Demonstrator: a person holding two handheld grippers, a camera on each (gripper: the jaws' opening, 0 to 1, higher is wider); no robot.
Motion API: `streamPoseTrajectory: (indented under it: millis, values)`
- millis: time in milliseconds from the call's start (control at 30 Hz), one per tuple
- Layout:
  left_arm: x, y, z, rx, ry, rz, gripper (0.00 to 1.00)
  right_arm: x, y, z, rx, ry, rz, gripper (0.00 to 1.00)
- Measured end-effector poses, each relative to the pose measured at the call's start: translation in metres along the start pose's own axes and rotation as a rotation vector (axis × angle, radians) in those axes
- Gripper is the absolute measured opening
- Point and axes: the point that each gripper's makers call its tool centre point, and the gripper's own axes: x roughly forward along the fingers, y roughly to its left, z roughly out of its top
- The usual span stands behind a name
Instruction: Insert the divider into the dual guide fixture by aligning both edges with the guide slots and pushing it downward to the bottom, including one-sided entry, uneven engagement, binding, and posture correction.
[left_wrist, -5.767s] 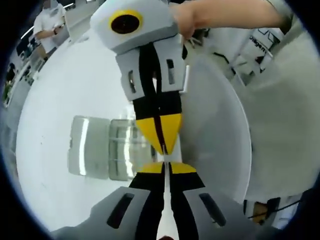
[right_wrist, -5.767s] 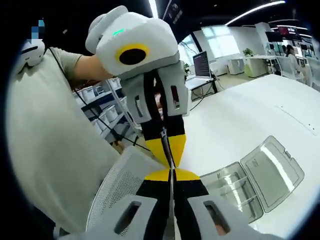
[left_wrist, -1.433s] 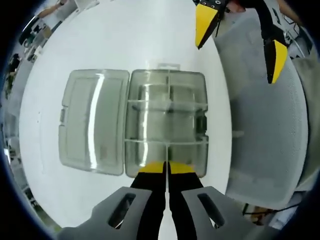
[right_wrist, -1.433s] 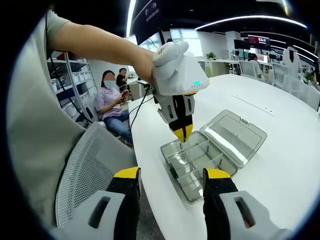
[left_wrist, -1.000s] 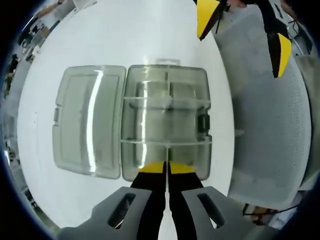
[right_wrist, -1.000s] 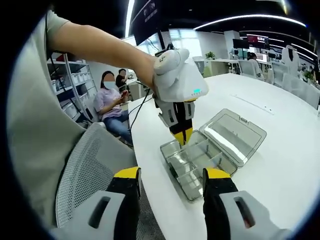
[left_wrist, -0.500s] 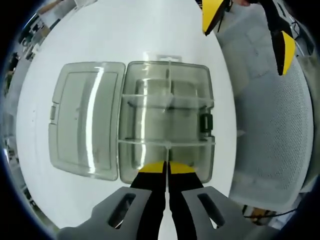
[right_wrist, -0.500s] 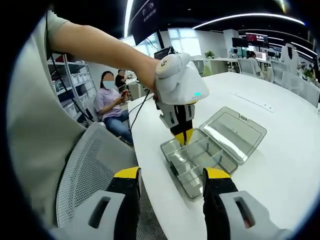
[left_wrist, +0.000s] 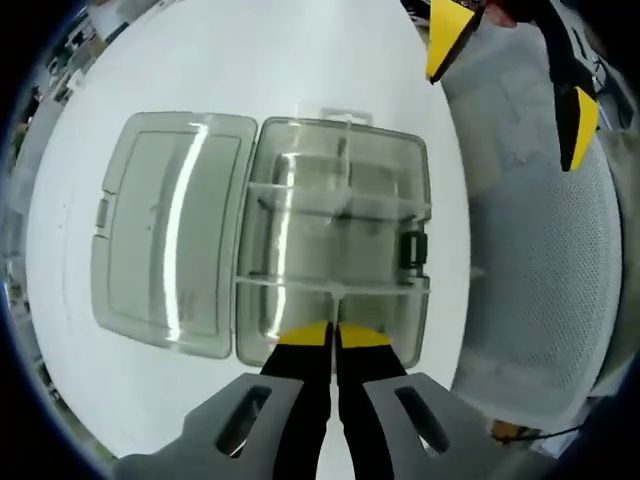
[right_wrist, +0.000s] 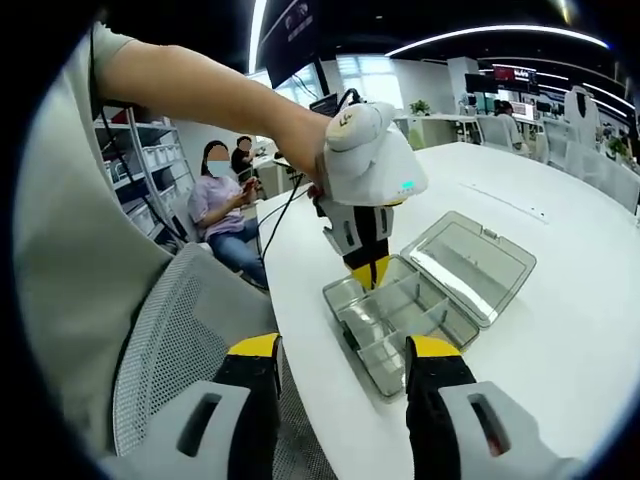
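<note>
**Clear compartment box, open on white surface — both grippers in frame**

Left gripper (left_wrist: 332, 335): fingers pressed together, tips at the near wall of the clear box (left_wrist: 333, 245), lower centre of the left gripper view. Whether they pinch the thin clear divider (left_wrist: 333, 289) cannot be told. In the right gripper view this gripper (right_wrist: 368, 272) points straight down into the box (right_wrist: 400, 325), a bare forearm reaching in from the upper left.

Right gripper (right_wrist: 340, 352): fingers wide apart, holding nothing, low in its own view; its yellow tips (left_wrist: 510, 60) hang at upper right of the left gripper view.

Lid (left_wrist: 165, 245) lies flat, left of centre. Surface (left_wrist: 260, 70) white. Mesh chair (right_wrist: 190, 340) at lower left — right gripper view.
</note>
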Motion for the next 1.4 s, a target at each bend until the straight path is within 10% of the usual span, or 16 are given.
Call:
streamPoseTrajectory:
  millis: [633, 1400]
  values:
    - [-0.009, 0.0, -0.002, -0.074, -0.122, 0.035, 0.12, -0.01, 0.0, -0.005, 0.002, 0.032, -0.02, 0.49]
    - [-0.095, 0.004, -0.035, -0.468, -0.603, 0.17, 0.13, -0.017, -0.016, -0.003, -0.064, 0.144, -0.018, 0.5]
